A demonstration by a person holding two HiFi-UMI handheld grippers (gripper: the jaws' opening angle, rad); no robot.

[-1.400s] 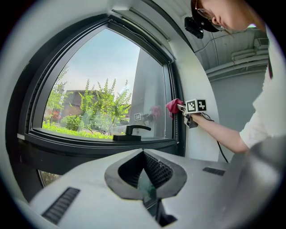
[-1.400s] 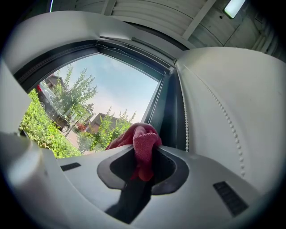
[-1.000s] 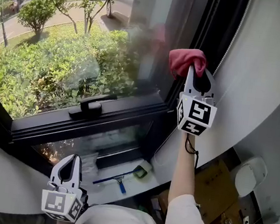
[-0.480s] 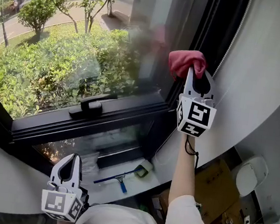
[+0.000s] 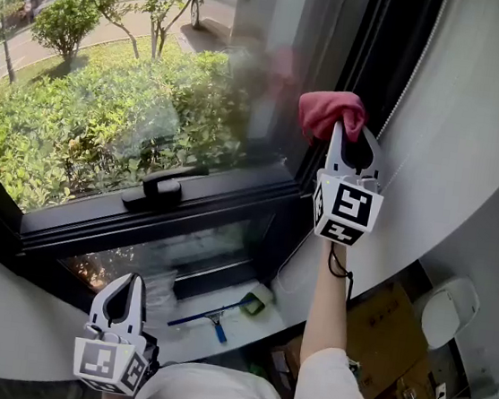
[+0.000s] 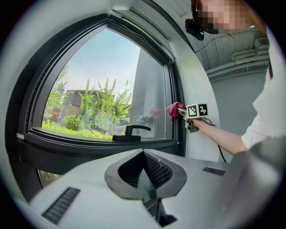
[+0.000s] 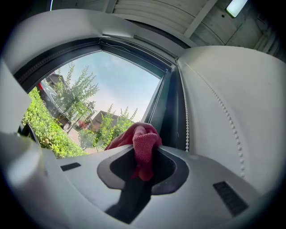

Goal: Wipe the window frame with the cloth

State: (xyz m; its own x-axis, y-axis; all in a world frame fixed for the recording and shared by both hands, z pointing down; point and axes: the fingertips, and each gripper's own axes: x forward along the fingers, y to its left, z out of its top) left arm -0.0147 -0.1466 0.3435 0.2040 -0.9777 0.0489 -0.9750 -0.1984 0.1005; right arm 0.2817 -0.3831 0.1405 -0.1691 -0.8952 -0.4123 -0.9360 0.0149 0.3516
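Observation:
My right gripper [image 5: 343,124] is shut on a red cloth [image 5: 330,110] and holds it up against the black window frame [image 5: 367,64], at its right upright beside the glass. In the right gripper view the red cloth [image 7: 142,144] bunches between the jaws, with the dark window frame [image 7: 172,107] just behind it. The left gripper [image 5: 126,289] hangs low near my body, far from the window, its jaws together with nothing between them. From the left gripper view the right gripper [image 6: 182,111] and the cloth [image 6: 173,109] show small at the frame's right side.
A black window handle [image 5: 158,187] sits on the lower sash. A blue squeegee [image 5: 212,319] lies on the white sill below. A bead cord [image 5: 417,66] hangs along the white wall at the right. Cardboard and white devices [image 5: 441,314] lie on the floor at the right.
The right gripper with the cloth has slid very slightly down the frame. The left gripper has not moved.

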